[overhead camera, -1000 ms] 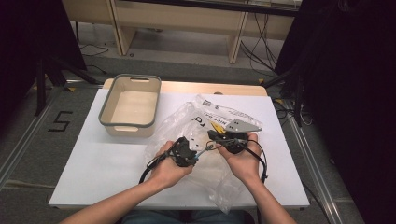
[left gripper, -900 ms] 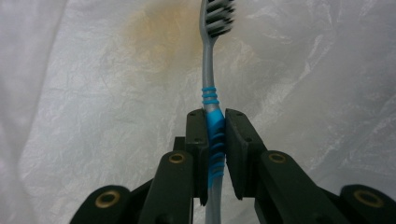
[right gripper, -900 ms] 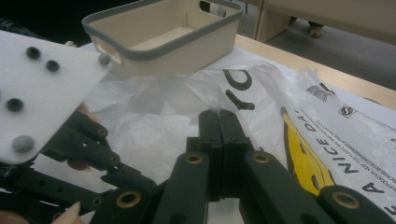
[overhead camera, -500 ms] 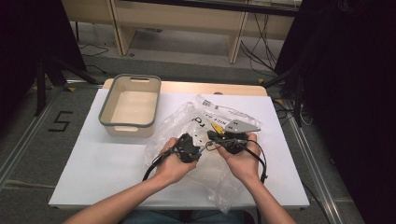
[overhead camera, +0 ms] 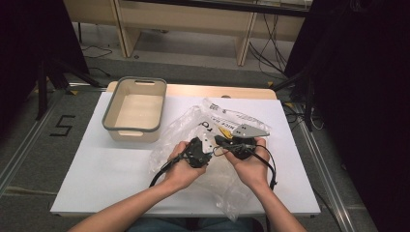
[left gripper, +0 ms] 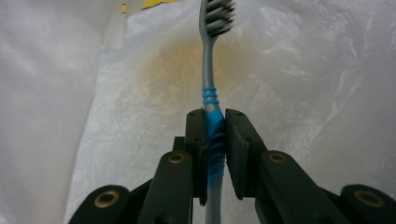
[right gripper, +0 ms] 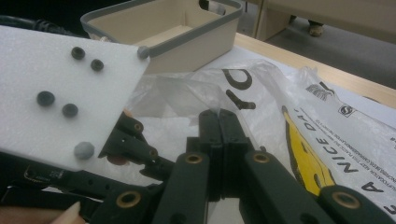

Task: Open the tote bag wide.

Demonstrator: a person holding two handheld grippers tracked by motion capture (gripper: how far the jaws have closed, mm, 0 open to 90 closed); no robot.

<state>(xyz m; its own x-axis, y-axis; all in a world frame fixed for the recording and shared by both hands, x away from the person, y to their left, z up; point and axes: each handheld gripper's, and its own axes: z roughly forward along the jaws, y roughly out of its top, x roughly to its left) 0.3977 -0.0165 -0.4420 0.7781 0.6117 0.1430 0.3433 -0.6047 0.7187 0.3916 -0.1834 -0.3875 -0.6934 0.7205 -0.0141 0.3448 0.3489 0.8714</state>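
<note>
A toothbrush [left gripper: 208,70] with a grey handle and a blue ribbed grip stands between the jaws of my left gripper [left gripper: 215,126], which is shut on the grip. Its bristle head points away, with crinkled clear plastic bag [left gripper: 303,70] all around it. In the high view the left gripper [overhead camera: 207,143] sits at the bag [overhead camera: 193,125] in the middle of the white table [overhead camera: 106,169]. My right gripper [overhead camera: 220,141] faces it from the right. Its jaws [right gripper: 218,116] are pressed together on a fold of the bag's film [right gripper: 261,84].
A beige bin [overhead camera: 112,116] with a grey rim stands open at the back left of the table, also seen as bin [right gripper: 196,37]. The left gripper's white plate [right gripper: 56,107] is close at the left of the right gripper view. The bag carries yellow and black print [right gripper: 303,163].
The left hand and its gripper have crept slightly forward and right, toward the right gripper at the bag. The right hand has stayed nearly still.
</note>
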